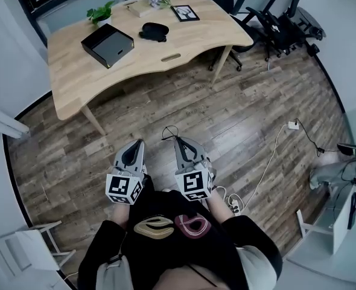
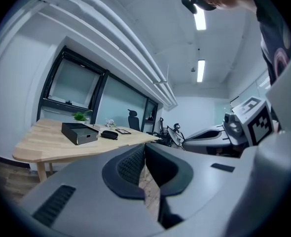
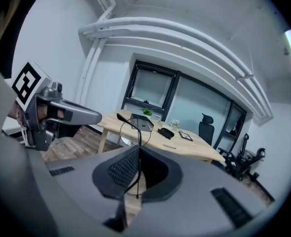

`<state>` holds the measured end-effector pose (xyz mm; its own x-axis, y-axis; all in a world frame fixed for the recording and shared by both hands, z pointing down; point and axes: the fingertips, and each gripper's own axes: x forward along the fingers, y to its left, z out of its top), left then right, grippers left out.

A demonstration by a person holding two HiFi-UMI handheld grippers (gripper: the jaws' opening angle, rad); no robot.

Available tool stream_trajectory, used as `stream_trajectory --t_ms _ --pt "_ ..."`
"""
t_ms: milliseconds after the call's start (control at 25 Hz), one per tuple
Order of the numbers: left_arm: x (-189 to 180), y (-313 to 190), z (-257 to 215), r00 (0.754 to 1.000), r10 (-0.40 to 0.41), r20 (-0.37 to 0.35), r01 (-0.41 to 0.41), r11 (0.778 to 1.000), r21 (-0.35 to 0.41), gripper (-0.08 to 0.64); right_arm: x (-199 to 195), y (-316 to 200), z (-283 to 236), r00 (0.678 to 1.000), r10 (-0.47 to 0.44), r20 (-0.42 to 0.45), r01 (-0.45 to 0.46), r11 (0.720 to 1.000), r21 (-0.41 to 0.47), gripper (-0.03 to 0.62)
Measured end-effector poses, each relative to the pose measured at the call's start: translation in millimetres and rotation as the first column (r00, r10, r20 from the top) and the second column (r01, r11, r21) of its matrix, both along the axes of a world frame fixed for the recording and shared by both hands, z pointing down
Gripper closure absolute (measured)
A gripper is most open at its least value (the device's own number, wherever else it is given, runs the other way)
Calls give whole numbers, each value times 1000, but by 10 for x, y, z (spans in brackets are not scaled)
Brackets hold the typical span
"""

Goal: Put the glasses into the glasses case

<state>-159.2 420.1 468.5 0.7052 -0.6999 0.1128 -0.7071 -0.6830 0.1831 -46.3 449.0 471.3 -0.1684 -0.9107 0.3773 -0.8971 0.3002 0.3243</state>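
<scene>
The black oval glasses case [image 1: 154, 31] lies on the wooden desk [image 1: 75, 71] far ahead of me, also seen small in the left gripper view [image 2: 109, 135] and the right gripper view [image 3: 165, 132]. I stand on the floor well away from the desk, both grippers held in front of my body. My right gripper [image 1: 179, 140] is shut on the thin wire-framed glasses [image 1: 169, 132]; a lens ring and temple [image 3: 127, 122] stick up from between its closed tips [image 3: 138, 149]. My left gripper [image 1: 139, 142] sits beside it, shut and holding nothing [image 2: 144, 147].
On the desk stand a black open box [image 1: 107, 45], a small plant [image 1: 99, 12] and a framed picture [image 1: 184, 12]. Black office chairs [image 1: 280, 23] stand at the desk's right. A power strip with a white cable [image 1: 232, 204] lies by my feet. A white stool [image 1: 27, 246] is at lower left.
</scene>
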Motion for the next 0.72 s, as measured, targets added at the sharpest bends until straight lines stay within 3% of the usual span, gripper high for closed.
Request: stream_trajectory --t_ms 720 --pt "-155 -1522 -82 990 138 -9 -138 990 7 541 -162 -1321 -91 988 151 -39 -150 989 10 580"
